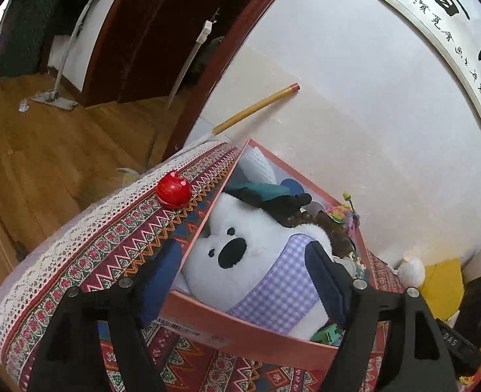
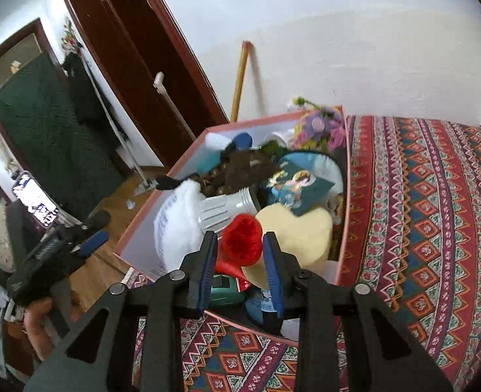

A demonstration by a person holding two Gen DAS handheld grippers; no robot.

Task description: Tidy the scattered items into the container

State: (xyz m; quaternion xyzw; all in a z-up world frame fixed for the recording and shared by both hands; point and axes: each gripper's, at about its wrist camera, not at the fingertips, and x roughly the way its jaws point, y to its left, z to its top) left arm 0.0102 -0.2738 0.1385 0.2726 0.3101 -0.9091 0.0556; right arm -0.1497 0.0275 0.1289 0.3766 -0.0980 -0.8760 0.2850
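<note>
Patterned cloth [image 1: 109,245] bears a red apple [image 1: 173,190] (beside the box [image 1: 240,333]).

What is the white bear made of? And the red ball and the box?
Bear: soft fluffy plush, its fuzzy edges show it.
Red ball: probably hard plastic or glazed ceramic, because it shines.
Box: looks like thin matte cardboard, with a printed label.

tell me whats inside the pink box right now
The pink box is piled full: a white plush bear, a cream heart cushion, a fan picture card and knitted flowers. Whatever lies beneath them is covered.
</note>
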